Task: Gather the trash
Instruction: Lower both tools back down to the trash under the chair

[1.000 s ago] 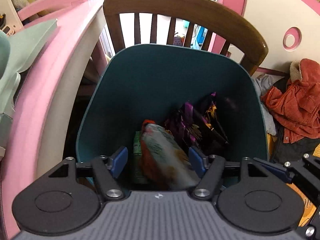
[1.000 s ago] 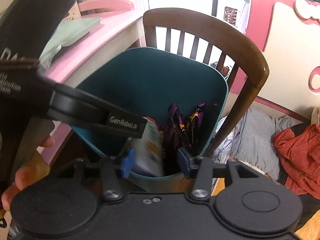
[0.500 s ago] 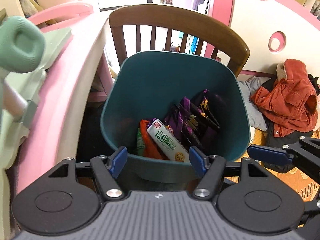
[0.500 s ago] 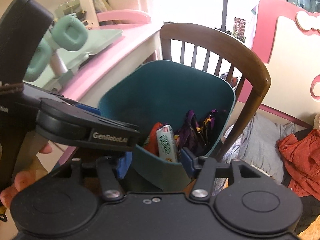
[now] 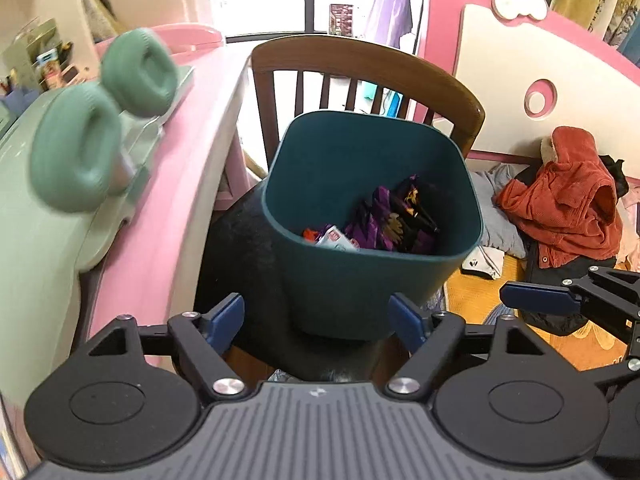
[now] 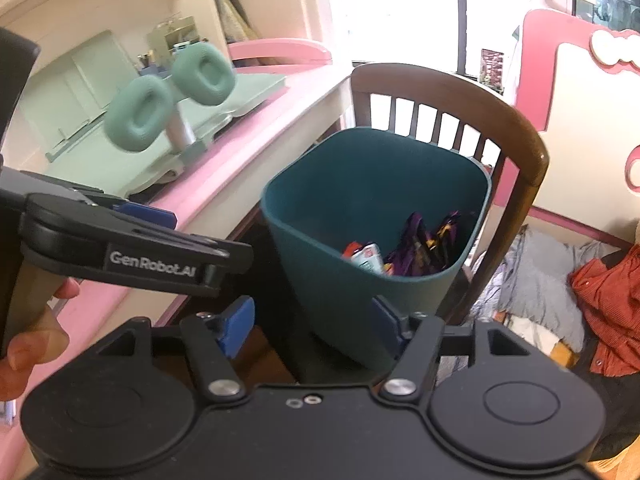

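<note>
On the chair seat beside the pink desk's edge, the teal bin holds the snack wrappers, probably all dropped in, so left gripper and right gripper are opening, nothing between their jaws.

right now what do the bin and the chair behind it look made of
Bin: probably plastic, matte teal, judging by its thin, smooth, seamless moulded wall and rounded rim. Chair: apparently wood, glossy brown varnish, with highlights along the curved top rail.
</note>
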Tool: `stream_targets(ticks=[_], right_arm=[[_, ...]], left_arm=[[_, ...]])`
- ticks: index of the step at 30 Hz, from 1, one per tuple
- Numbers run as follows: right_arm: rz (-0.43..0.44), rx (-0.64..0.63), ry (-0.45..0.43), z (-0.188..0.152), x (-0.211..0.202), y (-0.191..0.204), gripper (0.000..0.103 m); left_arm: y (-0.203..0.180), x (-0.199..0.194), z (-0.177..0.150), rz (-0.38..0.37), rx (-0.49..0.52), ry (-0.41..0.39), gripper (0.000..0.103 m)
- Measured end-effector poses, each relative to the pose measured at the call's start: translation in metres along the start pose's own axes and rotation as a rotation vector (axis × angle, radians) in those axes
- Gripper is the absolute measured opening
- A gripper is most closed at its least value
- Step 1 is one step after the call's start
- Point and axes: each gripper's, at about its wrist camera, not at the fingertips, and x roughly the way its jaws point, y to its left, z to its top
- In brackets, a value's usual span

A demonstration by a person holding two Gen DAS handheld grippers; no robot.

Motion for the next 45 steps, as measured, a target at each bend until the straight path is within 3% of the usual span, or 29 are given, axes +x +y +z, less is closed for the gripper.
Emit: stream_targets(ticks=[6,15,22,25,29,37,45], right_arm=[[0.039,0.001,-0.008,-0.022,-0.003,0.013,0.085],[0.067,0.042,-0.014,-0.056,0.000,0.017,0.101],[0.090,0.087,0.026,-0.088,0.020,0.013,0.103],[0.087,0.107,0.060,-0.103,0.037,0.008,0.103],[0.076,0.151,0.103,-0.129,0.063,-0.001,0.103],[0.062,0.235,0.196,-0.194,0.124,-0.019,0.103],[0.060,0.203,0.278,-0.257,0.188,-0.023,0.103]], left_arm=[[0.013,-0.008,-0.034,-0.008,-0.051,0.019,0.079],[0.037,-0.003,-0.079,0.001,-0.154,0.052,0.080],[0.049,0.021,-0.115,-0.028,-0.226,0.097,0.084],[0.051,0.039,-0.136,-0.043,-0.260,0.133,0.085],[0.046,0.071,-0.167,-0.008,-0.264,0.186,0.091],[0.031,0.144,-0.240,0.043,-0.249,0.297,0.091],[0.007,0.222,-0.313,0.024,-0.245,0.414,0.091]])
